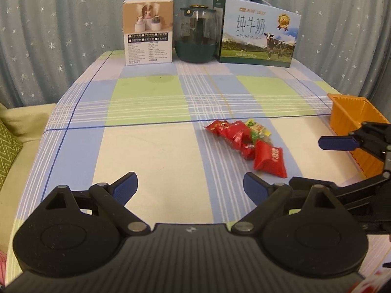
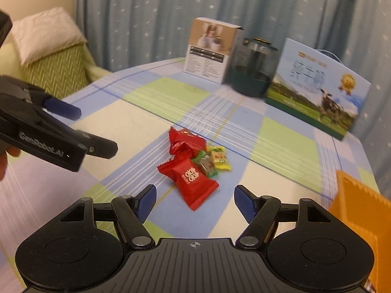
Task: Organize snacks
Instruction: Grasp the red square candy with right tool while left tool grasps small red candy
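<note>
Lying in a loose heap on the checked cloth of the worktop (image 1: 151, 161), the snacks (image 1: 246, 144) are small pillow-shaped packets with crimped, saw-toothed end seals: glossy red foil wrappers, one nearest packet (image 2: 193, 183) printed with white lettering, plus a yellow wrapper (image 2: 220, 160) and a green-and-clear one (image 2: 205, 166) pressed against them. In the left wrist view the heap sits at 1 o'clock from the left hand-held gripper (image 1: 190, 185), whose jaws stand wide apart and hold nothing; its fingers are matte black plastic links tipped with ribbed blue pads (image 1: 127, 188). In the right wrist view the heap lies at 12 o'clock, just ahead of the right hand-held gripper (image 2: 194, 199), likewise released and empty, with the nearest red packet between the lines of its two pads. An orange plastic basket (image 1: 352, 119) with ribbed walls stands at 3 o'clock of the heap, apart from it. At the far edge of the worktop stand a matte cardboard box (image 1: 148, 31), a rounded transparent jar with a dark green base (image 1: 196, 36) and a printed milk carton (image 1: 259, 33), side by side before a star-patterned curtain (image 1: 61, 24).
</note>
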`<act>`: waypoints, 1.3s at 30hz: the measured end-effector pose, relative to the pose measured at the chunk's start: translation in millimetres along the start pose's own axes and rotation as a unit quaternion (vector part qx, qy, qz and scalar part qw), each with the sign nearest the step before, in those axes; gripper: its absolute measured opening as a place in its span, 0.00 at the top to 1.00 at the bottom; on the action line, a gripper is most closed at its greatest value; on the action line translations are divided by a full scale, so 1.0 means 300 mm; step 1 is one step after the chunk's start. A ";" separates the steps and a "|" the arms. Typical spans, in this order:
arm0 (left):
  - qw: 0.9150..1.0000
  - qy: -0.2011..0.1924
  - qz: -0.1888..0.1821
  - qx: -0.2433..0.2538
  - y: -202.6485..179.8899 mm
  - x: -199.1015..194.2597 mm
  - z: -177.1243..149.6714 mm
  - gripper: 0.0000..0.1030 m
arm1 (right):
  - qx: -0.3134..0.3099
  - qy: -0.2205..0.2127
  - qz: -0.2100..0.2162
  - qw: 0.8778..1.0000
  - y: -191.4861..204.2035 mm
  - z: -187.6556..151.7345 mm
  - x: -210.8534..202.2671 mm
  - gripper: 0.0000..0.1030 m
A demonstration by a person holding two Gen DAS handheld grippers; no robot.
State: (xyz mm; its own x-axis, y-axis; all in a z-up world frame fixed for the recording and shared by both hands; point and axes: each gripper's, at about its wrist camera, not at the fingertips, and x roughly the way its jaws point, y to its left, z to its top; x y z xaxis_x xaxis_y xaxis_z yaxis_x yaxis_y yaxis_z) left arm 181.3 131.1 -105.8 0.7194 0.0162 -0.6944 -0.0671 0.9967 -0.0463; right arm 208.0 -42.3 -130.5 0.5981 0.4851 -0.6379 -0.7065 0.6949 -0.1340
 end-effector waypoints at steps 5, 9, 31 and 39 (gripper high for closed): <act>1.000 -0.004 -0.002 -0.009 0.017 0.030 0.007 0.10 | -0.035 0.002 -0.004 0.999 0.010 0.003 0.064 0.31; 1.000 -0.002 -0.004 -0.018 0.025 0.053 0.015 0.10 | -0.055 0.006 -0.008 0.998 0.022 0.008 0.109 0.43; 0.999 0.018 -0.034 -0.013 -0.004 0.098 0.006 0.10 | 0.033 0.022 -0.021 0.999 -0.046 0.036 0.121 0.71; 0.997 0.003 -0.071 0.034 -0.102 0.149 0.028 0.26 | 0.226 0.045 -0.024 0.973 -0.224 -0.008 0.026 0.72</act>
State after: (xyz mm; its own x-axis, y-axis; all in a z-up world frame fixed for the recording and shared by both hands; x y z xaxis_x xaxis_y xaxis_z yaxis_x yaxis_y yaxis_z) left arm 221.2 102.1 -129.3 0.7136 -0.1256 -0.6892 0.0820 0.9920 -0.0958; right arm 259.2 -86.7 -128.3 0.5759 0.4126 -0.7057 -0.4277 0.8878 0.1700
